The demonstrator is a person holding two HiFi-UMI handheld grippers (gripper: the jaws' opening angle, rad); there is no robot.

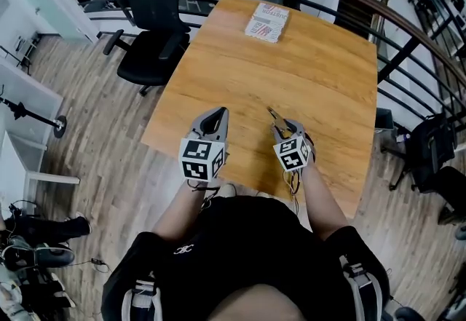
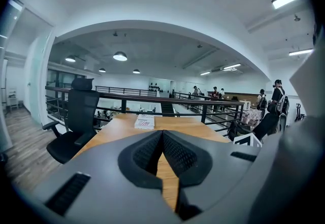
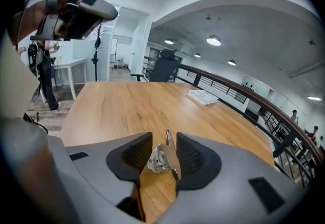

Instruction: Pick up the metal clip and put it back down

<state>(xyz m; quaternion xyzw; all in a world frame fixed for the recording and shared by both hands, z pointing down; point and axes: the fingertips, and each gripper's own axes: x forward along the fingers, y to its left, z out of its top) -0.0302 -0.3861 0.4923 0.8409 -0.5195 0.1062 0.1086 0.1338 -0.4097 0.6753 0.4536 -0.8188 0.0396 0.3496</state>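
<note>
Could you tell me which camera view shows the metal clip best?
The right gripper view: the metal clip sits close-up between the right tongs. The head view shows only a sliver; the left gripper view none.

The print on the booklet [image 1: 267, 22] is too small to read, and a pad of the right gripper [image 3: 164, 141] hides part of the metal clip [image 3: 158, 159].
</note>
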